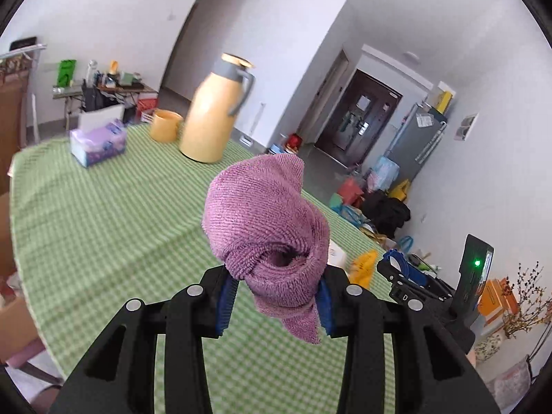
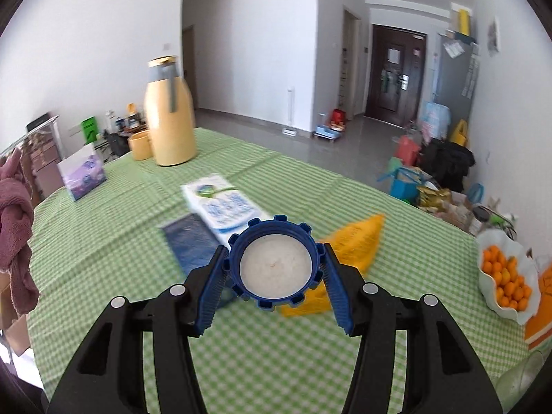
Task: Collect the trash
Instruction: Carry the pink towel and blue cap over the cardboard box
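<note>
**Cloth and cap held above table**

Left tool (image 1: 276,307): pinched on a purple cloth (image 1: 265,220), held above the green-checked table (image 1: 103,214).
Right tool (image 2: 274,288): clamped on a blue cap (image 2: 274,262), lifted over the table.
On the table are noted: jug (image 2: 169,117), tissue pack (image 2: 224,203), yellow wrapper (image 2: 352,241).

I look across my table (image 2: 262,372), spread with a green checked cloth, into a white-walled room in even daylight. Beyond the table's far edge the grey floor (image 2: 324,151) runs to a dark brown door (image 2: 395,79). Just right of that door stands a grey fridge (image 1: 415,145); bags (image 2: 427,169) crowd the floor at its foot. Far left of the door, a cluttered side table (image 1: 103,89) sits against the wall.
</note>
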The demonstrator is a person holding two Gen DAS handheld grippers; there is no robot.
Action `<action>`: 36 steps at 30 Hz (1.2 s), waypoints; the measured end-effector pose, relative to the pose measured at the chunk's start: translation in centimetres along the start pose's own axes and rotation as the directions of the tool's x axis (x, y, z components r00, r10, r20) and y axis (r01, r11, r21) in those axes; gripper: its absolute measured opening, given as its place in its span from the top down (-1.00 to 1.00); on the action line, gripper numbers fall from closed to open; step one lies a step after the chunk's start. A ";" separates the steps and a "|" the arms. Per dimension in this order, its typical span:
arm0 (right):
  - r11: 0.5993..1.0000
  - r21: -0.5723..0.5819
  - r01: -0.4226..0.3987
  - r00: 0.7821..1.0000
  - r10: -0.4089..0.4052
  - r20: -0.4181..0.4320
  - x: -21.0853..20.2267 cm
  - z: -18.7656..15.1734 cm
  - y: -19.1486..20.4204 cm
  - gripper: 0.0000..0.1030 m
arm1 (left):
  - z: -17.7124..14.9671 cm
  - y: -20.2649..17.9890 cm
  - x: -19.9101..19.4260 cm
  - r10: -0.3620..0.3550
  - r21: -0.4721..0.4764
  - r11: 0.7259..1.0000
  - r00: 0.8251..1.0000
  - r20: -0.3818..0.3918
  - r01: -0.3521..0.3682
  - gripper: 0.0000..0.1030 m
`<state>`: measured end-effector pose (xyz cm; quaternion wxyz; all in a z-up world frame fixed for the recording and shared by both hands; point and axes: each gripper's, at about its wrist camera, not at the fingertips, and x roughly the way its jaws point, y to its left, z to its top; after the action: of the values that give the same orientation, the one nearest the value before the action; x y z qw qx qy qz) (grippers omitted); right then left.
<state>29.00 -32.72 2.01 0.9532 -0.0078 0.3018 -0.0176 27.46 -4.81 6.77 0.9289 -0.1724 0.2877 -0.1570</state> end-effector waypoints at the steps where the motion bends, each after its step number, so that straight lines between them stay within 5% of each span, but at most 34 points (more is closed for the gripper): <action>1: 1.000 -0.015 -0.026 1.000 0.026 0.001 0.2 0.3 1.7 -0.03 | 0.4 1.1 -0.8 0.013 -0.001 1.000 1.000 0.010 -0.013 0.29; 7: 0.979 -0.130 -0.159 0.987 0.156 -0.031 2.3 1.5 13.0 -0.03 | 2.0 11.2 -6.8 0.171 -0.064 0.984 0.983 0.070 -0.167 0.29; 11: 0.935 -0.209 -0.285 0.959 0.276 -0.069 3.8 1.7 21.6 -0.03 | 2.2 18.8 -11.2 0.313 -0.118 0.947 0.943 0.112 -0.300 0.29; 17: 0.827 -0.307 -0.471 0.882 0.445 -0.154 5.2 1.0 35.1 -0.03 | 1.9 29.4 -17.4 0.484 -0.224 0.864 0.867 0.117 -0.452 0.29; 24: 0.674 -0.390 -0.628 0.777 0.567 -0.272 5.4 -0.9 48.1 -0.03 | 0.9 39.1 -22.0 0.593 -0.348 0.769 0.802 0.075 -0.537 0.29; 31: 0.555 -0.432 -0.711 0.703 0.575 -0.419 7.0 -4.7 55.5 -0.03 | -1.7 45.9 -20.9 0.570 -0.388 0.752 0.821 -0.023 -0.533 0.28; 36: 0.506 -0.472 -0.722 0.692 0.503 -0.519 9.2 -8.2 60.0 -0.03 | -3.8 48.7 -17.0 0.545 -0.393 0.740 0.829 -0.123 -0.545 0.28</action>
<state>33.54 26.89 -11.48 0.7686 -0.2233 0.4180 0.4298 21.21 44.35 -7.96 0.8761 -0.2726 0.3516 0.1858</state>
